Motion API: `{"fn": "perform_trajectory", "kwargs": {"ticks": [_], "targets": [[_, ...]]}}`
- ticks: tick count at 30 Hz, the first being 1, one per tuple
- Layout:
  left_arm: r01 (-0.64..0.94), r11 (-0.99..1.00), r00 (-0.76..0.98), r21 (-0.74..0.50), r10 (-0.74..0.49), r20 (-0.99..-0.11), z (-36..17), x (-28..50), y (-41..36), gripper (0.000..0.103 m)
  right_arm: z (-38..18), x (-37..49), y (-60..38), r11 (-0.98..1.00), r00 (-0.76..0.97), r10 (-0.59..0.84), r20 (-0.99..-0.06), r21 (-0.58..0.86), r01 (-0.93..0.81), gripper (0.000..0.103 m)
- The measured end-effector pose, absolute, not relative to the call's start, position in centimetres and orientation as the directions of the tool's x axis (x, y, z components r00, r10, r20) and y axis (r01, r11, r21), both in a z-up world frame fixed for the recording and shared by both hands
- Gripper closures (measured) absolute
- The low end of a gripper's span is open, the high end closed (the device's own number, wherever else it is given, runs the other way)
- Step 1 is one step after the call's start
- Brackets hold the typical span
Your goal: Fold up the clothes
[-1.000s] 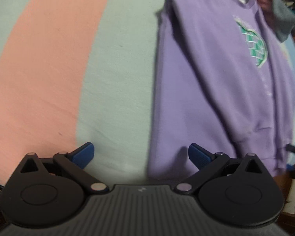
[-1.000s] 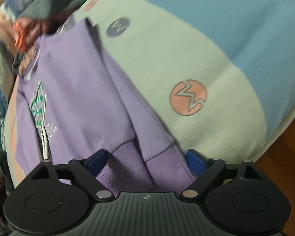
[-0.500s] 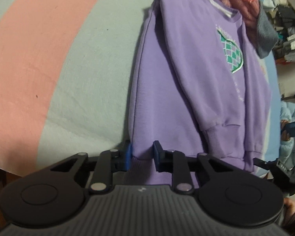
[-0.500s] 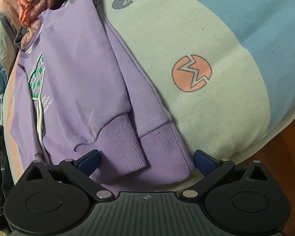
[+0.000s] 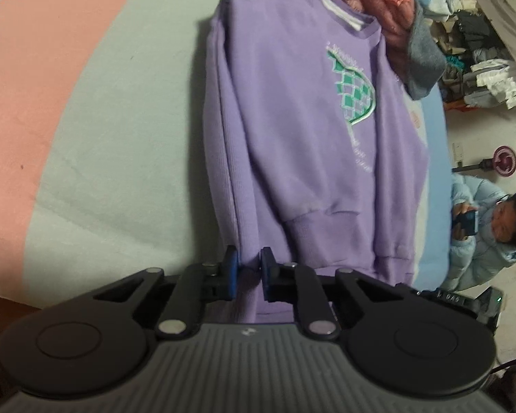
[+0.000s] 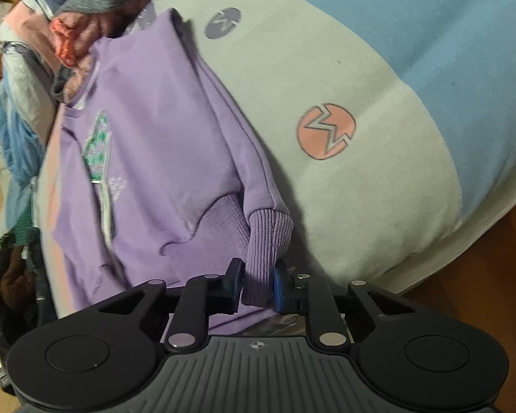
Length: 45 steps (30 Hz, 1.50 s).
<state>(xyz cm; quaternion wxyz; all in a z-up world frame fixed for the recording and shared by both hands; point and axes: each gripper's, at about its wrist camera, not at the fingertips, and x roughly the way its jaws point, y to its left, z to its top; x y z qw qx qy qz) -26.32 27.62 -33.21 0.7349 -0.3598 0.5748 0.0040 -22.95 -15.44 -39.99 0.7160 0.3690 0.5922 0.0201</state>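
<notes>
My purple sweatshirt (image 5: 292, 130) lies flat on the bed (image 5: 120, 137), front side up, with its neck far from me and its bottom edge near me. Both sleeves (image 5: 278, 158) are already folded in over the body, so the shirt looks like a long, narrow shape. That part of the fold is done.

My left tool (image 5: 249, 273) is nearly closed and pinches the bottom edge of the sweatshirt at its left corner. My right tool (image 6: 258, 285) is nearly closed too, and it pinches the ribbed bottom edge (image 6: 265, 241) at the right corner. That corner is lifted up a little off the bed.

I think what is left is to bring the bottom edge up toward the neck, so the long shape folds in half. I hold both bottom corners, so I am set up for that.

Past the neck sits a pile of other clothes (image 5: 388, 10), pink, orange and grey. They touch the collar. They do not look folded, so more clothes may be waiting. Off to the side a person in a light blue coat (image 5: 478, 237) sits on the floor.
</notes>
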Motion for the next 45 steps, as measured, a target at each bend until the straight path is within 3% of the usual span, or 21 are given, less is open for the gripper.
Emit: {"fn": "perform_trajectory", "kwargs": {"ticks": [14,21,26,27,30,31,33,37,39,43,45], "targets": [[-0.439,0.690,0.476,-0.575,-0.365,-0.800,-29.2,-20.8,31.9,0.089,-36.7,-19.5,-17.2,0.385,0.555,0.564,-0.611,0.790,0.477,0.088],[-0.415,0.745,0.470,-0.523,-0.316,-0.824,-28.7,-15.0,34.0,0.089,-36.9,-10.1,-15.9,0.413,0.559,0.526,-0.641,0.767,0.491,0.092],[-0.320,0.836,0.321,-0.445,-0.346,-0.882,-29.1,-16.4,32.4,0.073,-35.7,-6.4,-15.1,0.548,0.503,0.501,-0.704,0.708,0.445,0.087],[-0.320,0.838,0.285,-0.441,-0.359,-0.889,-29.4,-17.4,31.9,0.065,-35.2,-6.6,-15.0,0.581,0.492,0.489,-0.721,0.689,0.433,0.079],[-0.342,0.823,0.206,-0.453,-0.405,-0.891,-30.7,-20.3,30.6,0.038,-33.9,-7.6,-14.3,0.669,0.465,0.453,-0.761,0.634,0.387,0.036],[-0.354,0.818,0.191,-0.453,-0.411,-0.891,-30.9,-21.1,30.2,0.025,-33.5,-8.2,-14.1,0.697,0.458,0.440,-0.772,0.615,0.369,0.030],[-0.385,0.807,0.184,-0.448,-0.409,-0.894,-31.1,-22.1,29.6,0.012,-32.6,-9.2,-13.5,0.753,0.447,0.409,-0.795,0.571,0.328,0.030],[-0.453,0.788,0.202,-0.418,-0.366,-0.909,-31.0,-23.0,29.9,0.006,-30.8,-10.5,-10.9,0.917,0.428,0.331,-0.841,0.393,0.064,0.029],[-0.459,0.803,0.195,-0.381,-0.328,-0.925,-30.7,-23.1,30.4,0.005,-30.5,-10.5,-8.5,0.944,0.377,0.325,-0.867,0.277,-0.177,0.029],[-0.303,0.908,0.156,-0.289,-0.252,-0.955,-29.8,-24.0,29.7,0.003,-30.6,-10.9,-3.9,0.768,0.314,0.292,-0.904,0.026,-0.640,0.029],[-0.201,0.946,0.149,-0.255,-0.228,-0.962,-29.4,-24.7,29.0,0.003,-31.1,-10.9,-2.7,0.628,0.284,0.279,-0.917,-0.050,-0.777,0.029]]}}
